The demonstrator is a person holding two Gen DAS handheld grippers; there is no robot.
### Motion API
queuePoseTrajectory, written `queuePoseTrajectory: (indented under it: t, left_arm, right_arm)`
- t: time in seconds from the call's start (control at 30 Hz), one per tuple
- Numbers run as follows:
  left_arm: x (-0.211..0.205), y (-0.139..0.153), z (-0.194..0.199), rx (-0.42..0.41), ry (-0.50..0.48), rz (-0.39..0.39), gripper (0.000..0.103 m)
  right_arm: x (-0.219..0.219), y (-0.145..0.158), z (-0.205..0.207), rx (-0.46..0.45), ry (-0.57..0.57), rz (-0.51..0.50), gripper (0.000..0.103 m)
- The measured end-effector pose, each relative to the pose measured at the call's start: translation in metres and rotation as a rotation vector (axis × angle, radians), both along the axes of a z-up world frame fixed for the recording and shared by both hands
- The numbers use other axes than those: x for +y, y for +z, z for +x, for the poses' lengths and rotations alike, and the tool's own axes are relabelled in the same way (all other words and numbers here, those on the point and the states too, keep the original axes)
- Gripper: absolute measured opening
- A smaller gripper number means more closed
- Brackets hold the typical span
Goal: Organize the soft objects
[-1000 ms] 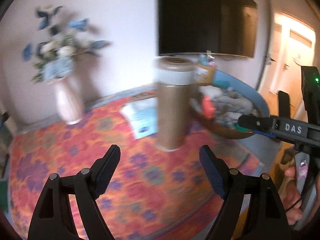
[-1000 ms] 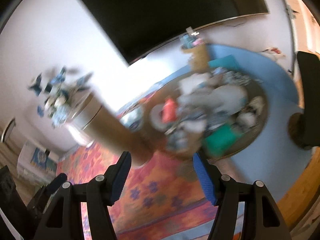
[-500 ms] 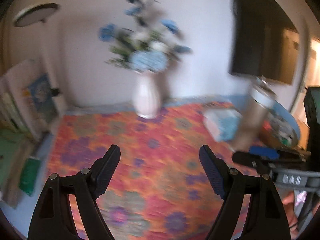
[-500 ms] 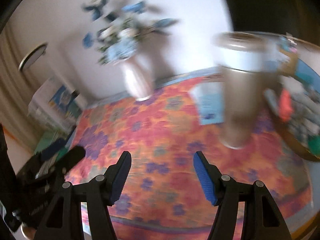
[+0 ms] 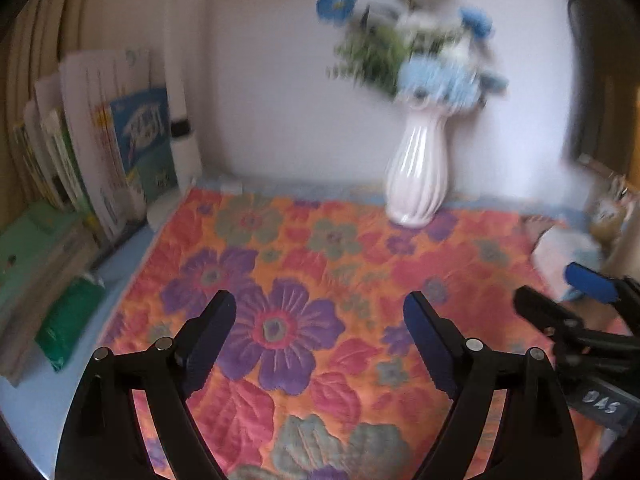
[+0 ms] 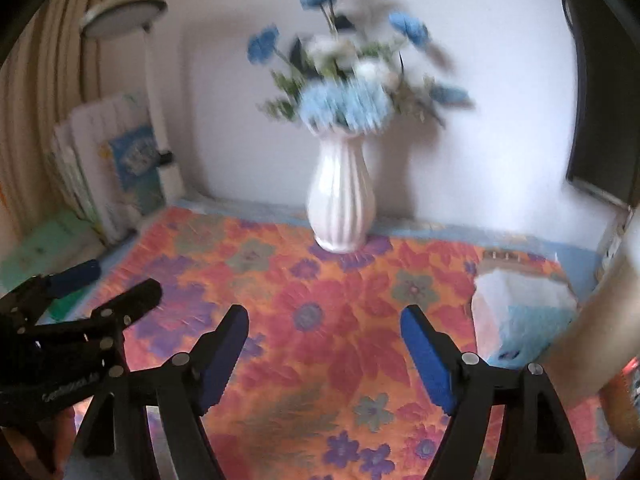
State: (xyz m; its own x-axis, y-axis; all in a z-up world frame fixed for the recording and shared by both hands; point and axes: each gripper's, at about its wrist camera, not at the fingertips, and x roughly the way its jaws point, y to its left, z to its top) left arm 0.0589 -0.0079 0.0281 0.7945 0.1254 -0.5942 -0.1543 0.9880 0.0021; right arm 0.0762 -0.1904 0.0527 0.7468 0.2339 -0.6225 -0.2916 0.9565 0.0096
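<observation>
Both my tongs are empty and spread wide: the left tongs [image 5: 318, 328] and the right tongs [image 6: 324, 340] hover over the flowered quilted mat [image 5: 320, 280] on the bench, gripping nothing. By my reckoning the sorting has hardly begun; nothing soft has been picked up or laid on the mat in front of me.

The only soft-looking item I can see now is a pale blue-and-white packet [image 6: 520, 312] at the right of the right view, just beside a tan cylinder [image 6: 592, 312] at the frame edge.

A second ago both views faced the bowl heaped with soft things under the dark screen. Now I have swung left: the bowl is out of frame, and the white vase [image 6: 342, 204] of blue flowers sits centre, with books [image 5: 104, 152] standing at the left.
</observation>
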Motion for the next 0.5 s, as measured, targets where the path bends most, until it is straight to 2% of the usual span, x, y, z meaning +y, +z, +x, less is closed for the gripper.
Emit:
queuePoseTrajectory:
  t: [0.1,0.23,0.33,0.5]
  left_arm:
    - [-0.005,-0.016,0.007,0.014,0.001,0.034,0.085]
    - [-0.015,-0.023,0.011,0.029,-0.010,0.071,0.085]
    - [-0.019,-0.025,0.013,0.043,-0.011,0.096,0.085]
    - [-0.012,-0.030,0.019,0.082,0.001,0.072,0.085]
  right_arm:
    - [-0.007,-0.021,0.010,0.030,-0.025,-0.009,0.077]
    - [-0.013,-0.039,0.021,0.076,-0.068,-0.025,0.077]
    - [-0.012,-0.042,0.023,0.086,-0.071,-0.031,0.077]
    - [-0.009,-0.043,0.024,0.089,-0.081,-0.044,0.081]
